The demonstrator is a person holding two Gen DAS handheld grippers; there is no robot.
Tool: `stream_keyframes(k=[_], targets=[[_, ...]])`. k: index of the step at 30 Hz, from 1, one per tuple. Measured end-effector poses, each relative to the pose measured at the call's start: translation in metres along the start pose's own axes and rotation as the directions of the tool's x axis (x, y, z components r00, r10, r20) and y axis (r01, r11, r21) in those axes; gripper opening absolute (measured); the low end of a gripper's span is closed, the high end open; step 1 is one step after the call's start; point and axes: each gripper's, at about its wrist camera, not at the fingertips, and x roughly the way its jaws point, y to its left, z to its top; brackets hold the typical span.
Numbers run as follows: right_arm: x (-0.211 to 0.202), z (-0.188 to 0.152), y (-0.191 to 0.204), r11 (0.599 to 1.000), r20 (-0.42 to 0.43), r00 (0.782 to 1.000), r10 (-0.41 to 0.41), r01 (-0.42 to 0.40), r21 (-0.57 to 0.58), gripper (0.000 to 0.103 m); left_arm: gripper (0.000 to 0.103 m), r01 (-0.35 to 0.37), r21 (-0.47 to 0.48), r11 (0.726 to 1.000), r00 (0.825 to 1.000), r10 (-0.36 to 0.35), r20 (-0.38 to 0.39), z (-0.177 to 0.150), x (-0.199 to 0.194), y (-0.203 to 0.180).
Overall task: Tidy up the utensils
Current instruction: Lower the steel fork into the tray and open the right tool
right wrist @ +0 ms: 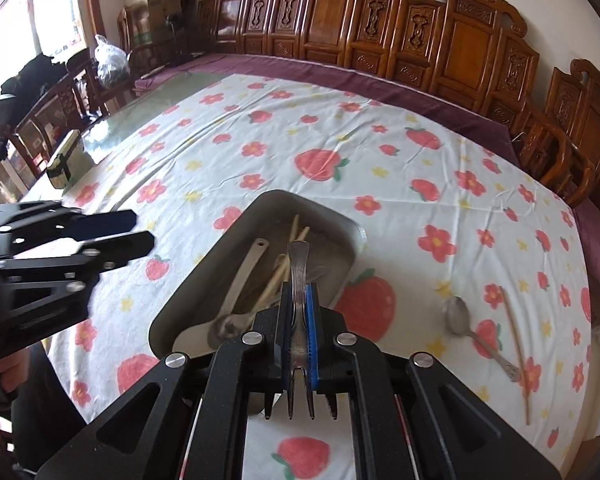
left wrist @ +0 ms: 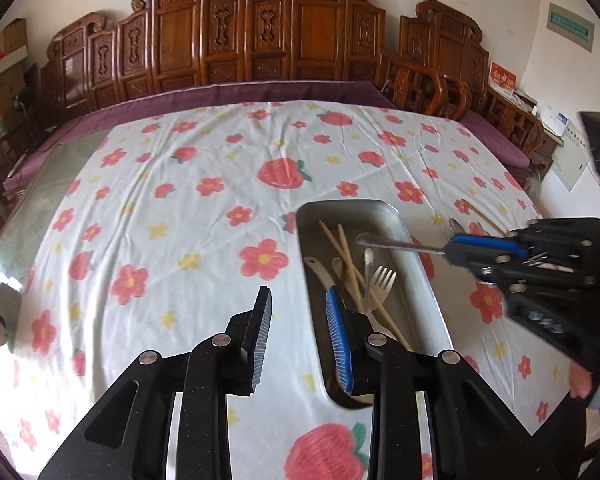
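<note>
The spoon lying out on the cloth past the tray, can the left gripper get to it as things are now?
Probably not directly. The spoon lies on the far side of the metal tray from the open left gripper, and the right gripper, shut on a fork, hangs across that path.

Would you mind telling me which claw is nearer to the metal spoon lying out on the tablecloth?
Right. The right claw, shut on a fork over the metal tray, is beside the spoon; the left claw is at the tray's far side.
</note>
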Motion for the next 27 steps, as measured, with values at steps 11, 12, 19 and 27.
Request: stream_keyframes(k=[11,12,19,27], targets=[[0.04,0.017,0.018,0.999,-0.032,0.999,-0.035,0.035,0.026,0.008,0.028,-0.012,-0.031,0.999,1.0,0.012,0.011,-0.01,-0.015,0.025],[0.043,0.018,0.018,0.999,-0.038,0.999,-0.036,0.037,0.033,0.008,0.028,-0.013,-0.033,0.999,1.0,0.013,0.012,-0.01,-0.016,0.026],[0.058,0.02,0.016,0.997,-0.072,0.997,-0.021,0.027,0.073,0.008,0.028,-0.019,-0.044,0.999,1.0,0.02,0.019,-0.013,-0.02,0.032],[0.063,0.013,0.013,0.99,-0.091,0.994,0.063,-0.05,0.132,0.009,0.028,-0.019,-0.038,0.999,1.0,0.02,0.014,-0.014,-0.021,0.031]])
